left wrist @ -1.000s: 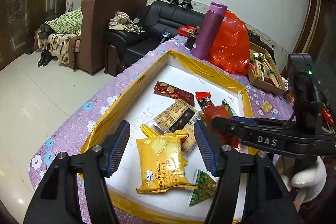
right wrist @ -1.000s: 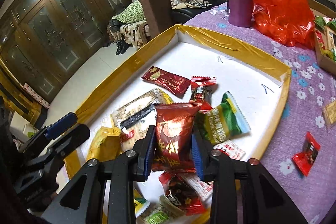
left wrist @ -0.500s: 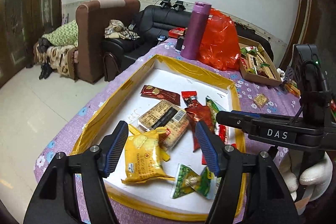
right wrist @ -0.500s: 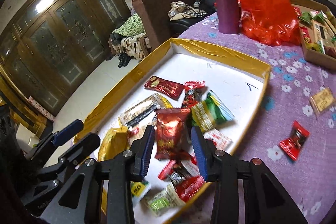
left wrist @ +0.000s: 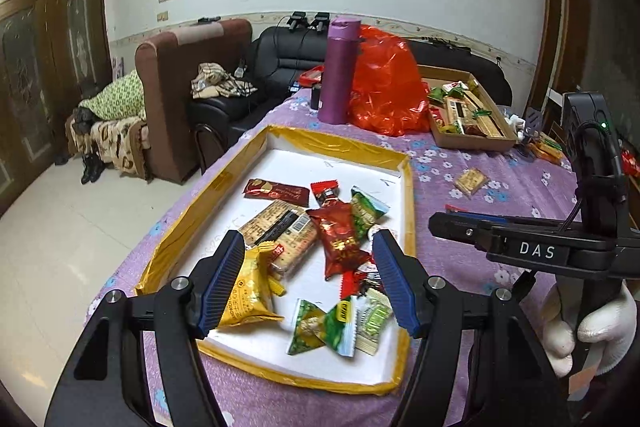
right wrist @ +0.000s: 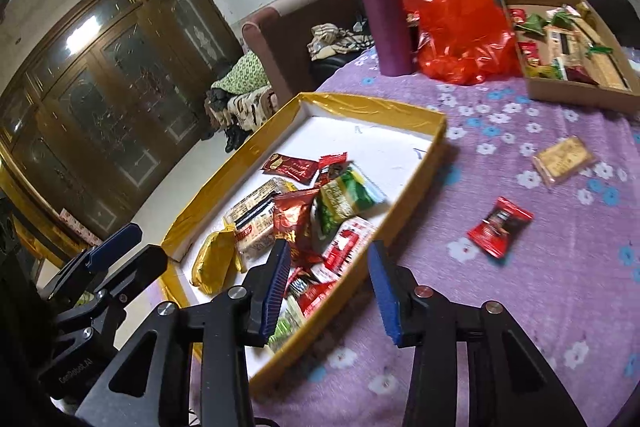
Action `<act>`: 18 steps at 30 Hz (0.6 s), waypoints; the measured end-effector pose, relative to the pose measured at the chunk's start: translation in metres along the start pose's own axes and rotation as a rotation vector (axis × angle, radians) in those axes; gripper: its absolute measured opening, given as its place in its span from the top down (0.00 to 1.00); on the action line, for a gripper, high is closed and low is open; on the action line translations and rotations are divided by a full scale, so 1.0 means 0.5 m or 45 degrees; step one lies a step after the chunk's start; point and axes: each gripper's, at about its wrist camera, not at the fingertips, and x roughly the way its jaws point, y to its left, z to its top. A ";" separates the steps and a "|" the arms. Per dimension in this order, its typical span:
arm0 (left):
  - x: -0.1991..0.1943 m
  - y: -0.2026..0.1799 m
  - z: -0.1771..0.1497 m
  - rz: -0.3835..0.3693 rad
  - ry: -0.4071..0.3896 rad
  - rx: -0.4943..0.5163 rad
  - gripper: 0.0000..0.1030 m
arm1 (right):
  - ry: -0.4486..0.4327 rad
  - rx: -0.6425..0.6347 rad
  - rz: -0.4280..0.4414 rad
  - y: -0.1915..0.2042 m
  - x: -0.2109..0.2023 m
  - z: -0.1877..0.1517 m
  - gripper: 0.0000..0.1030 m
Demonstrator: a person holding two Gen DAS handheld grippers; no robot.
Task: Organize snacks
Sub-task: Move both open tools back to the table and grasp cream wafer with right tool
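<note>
A shallow white tray with yellow taped rim (left wrist: 407, 187) (right wrist: 438, 131) lies on the purple flowered table and holds several snack packets. A dark red packet (left wrist: 338, 237) (right wrist: 292, 223) lies in the pile beside green packets (left wrist: 366, 211). My left gripper (left wrist: 308, 283) is open and empty, above the tray's near end. My right gripper (right wrist: 328, 291) is open and empty, over the tray's right rim; it also shows in the left wrist view (left wrist: 520, 239). A small red packet (right wrist: 500, 227) and a tan cracker packet (right wrist: 562, 159) (left wrist: 472, 181) lie loose on the table.
A purple bottle (left wrist: 338, 71) (right wrist: 384, 11) and a red plastic bag (left wrist: 386, 83) (right wrist: 452, 23) stand at the table's far side. A cardboard box of snacks (left wrist: 468, 143) (right wrist: 576, 91) sits far right. Sofas and a wooden cabinet stand beyond the table's left edge.
My right gripper opened and let go of the dark red packet, which now lies in the tray. Both grippers have pulled back and up; the right one has swung toward the table's right.
</note>
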 end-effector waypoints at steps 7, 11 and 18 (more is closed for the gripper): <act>-0.042 -0.054 0.002 -0.023 -0.038 0.055 0.35 | -0.084 0.066 -0.002 -0.061 -0.082 -0.029 0.57; -0.033 -0.054 0.001 -0.370 0.038 -0.103 0.15 | -0.130 0.121 -0.037 -0.115 -0.130 -0.046 0.54; 0.031 -0.118 -0.024 -0.608 0.243 -0.128 0.15 | -0.186 0.265 -0.162 -0.251 -0.204 -0.071 0.54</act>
